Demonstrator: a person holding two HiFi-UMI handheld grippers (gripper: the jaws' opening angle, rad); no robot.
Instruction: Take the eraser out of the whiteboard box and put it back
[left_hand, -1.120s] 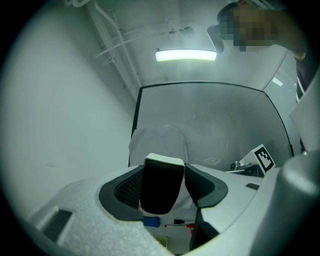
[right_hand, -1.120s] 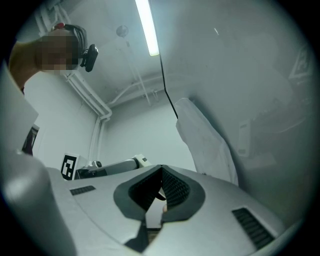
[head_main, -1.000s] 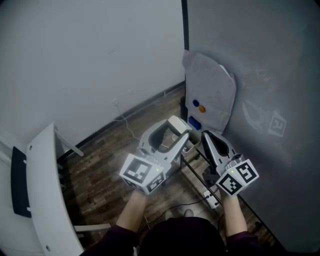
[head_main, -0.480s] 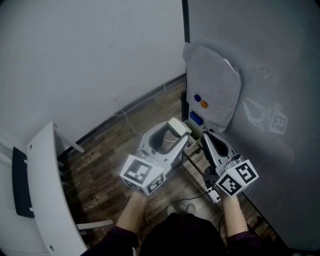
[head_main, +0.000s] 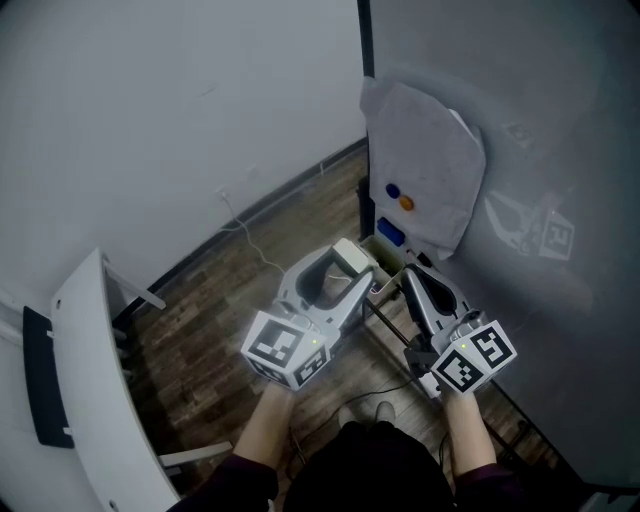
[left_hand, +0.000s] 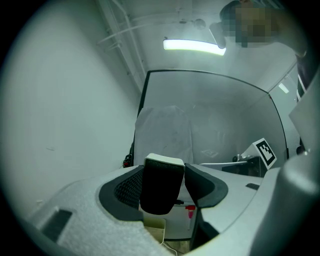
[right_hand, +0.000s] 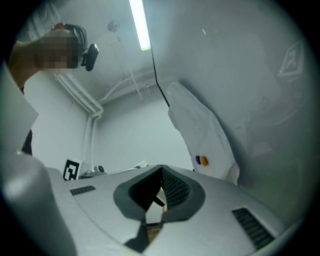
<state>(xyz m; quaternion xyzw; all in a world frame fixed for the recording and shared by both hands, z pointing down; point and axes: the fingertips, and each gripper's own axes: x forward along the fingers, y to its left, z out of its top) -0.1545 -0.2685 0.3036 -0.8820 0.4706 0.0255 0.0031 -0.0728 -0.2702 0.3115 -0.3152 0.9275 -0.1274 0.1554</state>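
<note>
Nearest, at the bottom of the head view: left forearm and right forearm reaching out of dark sleeves. Each ends behind a marker cube, left cube and right cube.

Ahead of the cubes: left claw clamped on the eraser, spread only as wide as the eraser itself. Eraser upright between the pads, black felt face toward the left gripper camera, white back turned away.

Just to its right: right claw, closed tip to tip with nothing gripped. Only a sliver of gap lower down in the right gripper view.

Eraser held in the air, out of the whiteboard box and just beside it in the head view. Contact with the box rim: cannot tell. Box pale, set low at the whiteboard's near edge, with a blue item at its far end.

Beyond: grey whiteboard standing upright on the right, with a square printed marker on its face. Rumpled white sheet hanging against the board. Blue magnet and orange magnet side by side near the sheet's lower left corner.

Left of the board: wood plank floor with a thin cable trailing across it. Curved white panel at the far left edge. Farthest back: plain white wall.
</note>
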